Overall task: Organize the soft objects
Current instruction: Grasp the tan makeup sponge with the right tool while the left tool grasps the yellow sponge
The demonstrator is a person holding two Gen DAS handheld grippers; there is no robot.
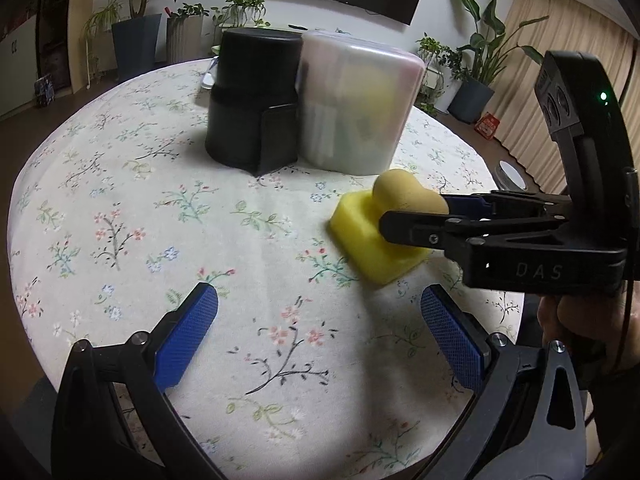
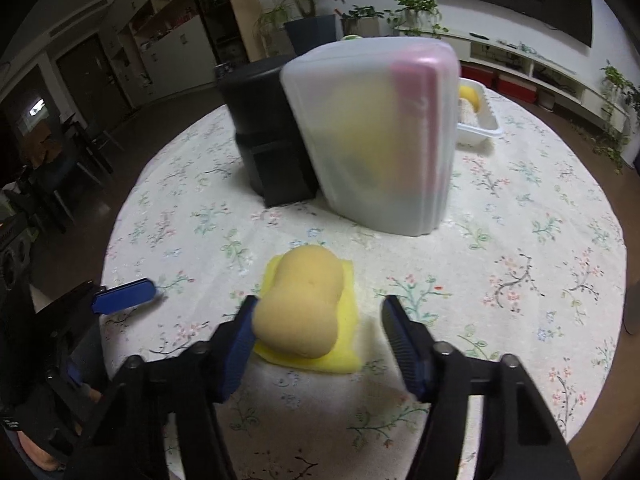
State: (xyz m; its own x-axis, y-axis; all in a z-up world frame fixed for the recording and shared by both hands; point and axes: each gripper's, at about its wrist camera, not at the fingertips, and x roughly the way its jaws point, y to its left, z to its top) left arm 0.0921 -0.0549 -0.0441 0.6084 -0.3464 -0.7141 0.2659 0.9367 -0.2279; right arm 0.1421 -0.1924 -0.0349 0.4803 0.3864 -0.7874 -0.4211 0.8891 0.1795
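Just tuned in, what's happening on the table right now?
A person is working two handheld tools over a floral tablecloth. The right tool straddles a tan peanut-shaped sponge lying on a yellow sponge block; its left pad touches the tan sponge, the other pad stands clear, so no grip yet. The left tool hangs open and empty nearby. Behind them stand a black container and a frosted plastic box.

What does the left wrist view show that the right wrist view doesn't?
Left wrist only: the whole right gripper from the side, reaching the rounded tan sponge.
Right wrist only: a white plastic tray behind the frosted translucent container.
Both: the tan sponge lying on a yellow rectangular sponge, the black cylindrical container, the floral tablecloth.
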